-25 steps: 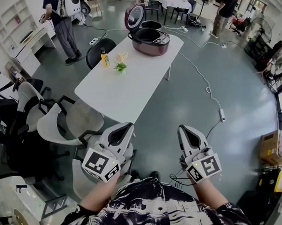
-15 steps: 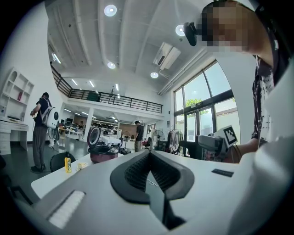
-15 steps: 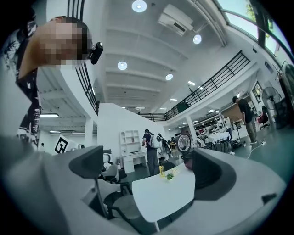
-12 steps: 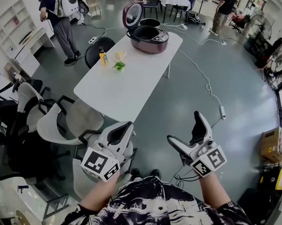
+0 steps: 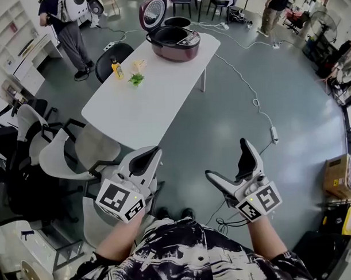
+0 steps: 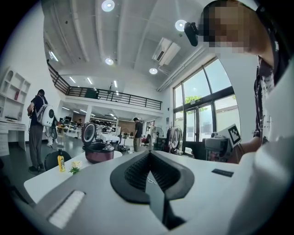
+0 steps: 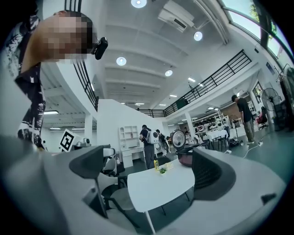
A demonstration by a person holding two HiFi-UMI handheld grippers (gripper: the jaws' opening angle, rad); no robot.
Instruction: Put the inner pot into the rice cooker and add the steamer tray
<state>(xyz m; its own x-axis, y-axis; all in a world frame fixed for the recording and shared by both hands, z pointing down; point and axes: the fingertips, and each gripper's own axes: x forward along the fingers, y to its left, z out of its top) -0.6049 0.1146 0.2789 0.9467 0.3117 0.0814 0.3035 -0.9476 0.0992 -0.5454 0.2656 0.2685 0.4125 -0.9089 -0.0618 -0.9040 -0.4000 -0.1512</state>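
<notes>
The maroon rice cooker (image 5: pixel 173 41) stands at the far end of the white table (image 5: pixel 140 106), its lid (image 5: pixel 151 11) raised. A dark round pot (image 5: pixel 177 21) sits just behind it. Both grippers are held low over the floor, well short of the table. My left gripper (image 5: pixel 146 159) is shut and empty; in the left gripper view its closed jaws (image 6: pixel 149 156) point toward the cooker (image 6: pixel 97 152). My right gripper (image 5: pixel 233 166) has just opened wide with nothing between its fingers; in the right gripper view (image 7: pixel 151 170) the table (image 7: pixel 158 184) and cooker (image 7: pixel 186 156) show through the gap.
A yellow bottle (image 5: pixel 115 68), a small green plant (image 5: pixel 136 79) and a pale item sit mid-table. Office chairs (image 5: pixel 78 152) crowd the table's left side. A power cable (image 5: pixel 255 99) runs over the floor at right. A cardboard box (image 5: pixel 338 179) stands far right. People stand at the back.
The right gripper went from shut to wide open. Both grippers and the camera moved toward the table, which has shifted up and left in the head view.
</notes>
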